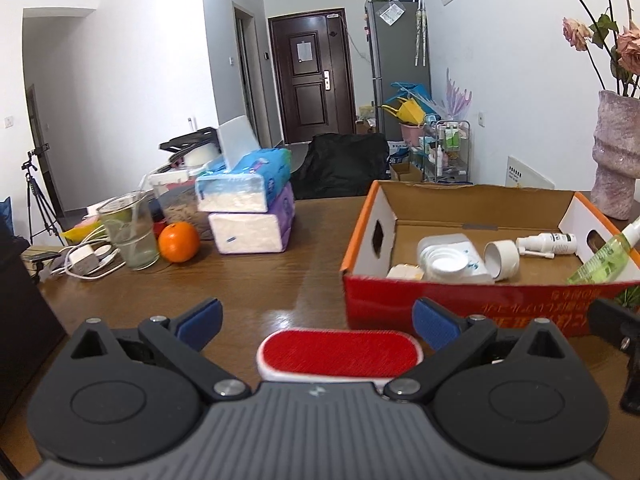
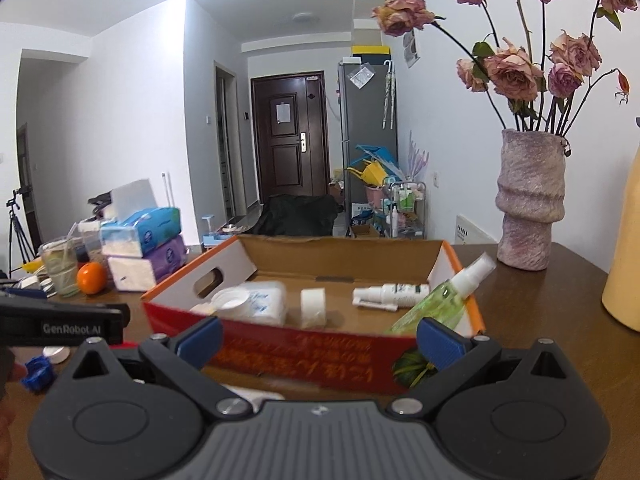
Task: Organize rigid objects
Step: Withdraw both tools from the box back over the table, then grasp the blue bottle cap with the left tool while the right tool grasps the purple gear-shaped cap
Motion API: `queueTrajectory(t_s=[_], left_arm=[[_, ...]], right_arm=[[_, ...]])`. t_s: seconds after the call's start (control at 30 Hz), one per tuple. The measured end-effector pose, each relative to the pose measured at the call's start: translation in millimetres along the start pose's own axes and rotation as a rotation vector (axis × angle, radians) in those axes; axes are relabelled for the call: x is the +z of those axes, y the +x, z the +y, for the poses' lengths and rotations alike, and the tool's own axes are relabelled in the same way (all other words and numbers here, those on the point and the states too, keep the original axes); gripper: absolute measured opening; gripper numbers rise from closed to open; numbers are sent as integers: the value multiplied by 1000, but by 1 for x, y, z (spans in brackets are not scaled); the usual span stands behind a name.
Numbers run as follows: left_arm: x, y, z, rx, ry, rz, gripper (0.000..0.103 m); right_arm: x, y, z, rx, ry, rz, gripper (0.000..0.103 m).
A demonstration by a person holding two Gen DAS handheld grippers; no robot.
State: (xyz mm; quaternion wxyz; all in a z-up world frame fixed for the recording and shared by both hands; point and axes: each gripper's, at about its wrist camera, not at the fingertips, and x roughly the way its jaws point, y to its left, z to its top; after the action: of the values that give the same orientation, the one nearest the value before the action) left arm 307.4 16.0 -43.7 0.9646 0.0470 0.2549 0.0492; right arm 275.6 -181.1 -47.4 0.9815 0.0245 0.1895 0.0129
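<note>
Right under your left gripper lies a red brush with a white edge, flat on the brown table. Your fingers are spread wide, one on each side of the brush, and they do not touch it. Just to the right stands a cardboard box with a red front. Inside it lie a white tub, a roll of tape and a small white spray bottle. A green spray bottle leans on the box's right wall. Far left sit an orange, a glass and two tissue packs.

From your right gripper, you see the same box close in front. These fingers are wide apart too and hold nothing. The green bottle leans in the right corner. A vase of pink flowers stands behind the box. A small blue thing lies at the far left; it is too blurry to name.
</note>
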Motion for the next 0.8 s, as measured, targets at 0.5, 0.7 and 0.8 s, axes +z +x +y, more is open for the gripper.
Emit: queueTrajectory(t_s=[0.5,0.7,0.8], left_arm=[[-41,-23,48,30,21,48,103],[-53,-18,72,52,3,78,103],[-55,-15,84,65,-19,85,103]], right_arm=[[-35,-7,41,21,-15,118,103],[-49,4,53,19,-38,192,103],[-53,10,56,19,-42,218,102]])
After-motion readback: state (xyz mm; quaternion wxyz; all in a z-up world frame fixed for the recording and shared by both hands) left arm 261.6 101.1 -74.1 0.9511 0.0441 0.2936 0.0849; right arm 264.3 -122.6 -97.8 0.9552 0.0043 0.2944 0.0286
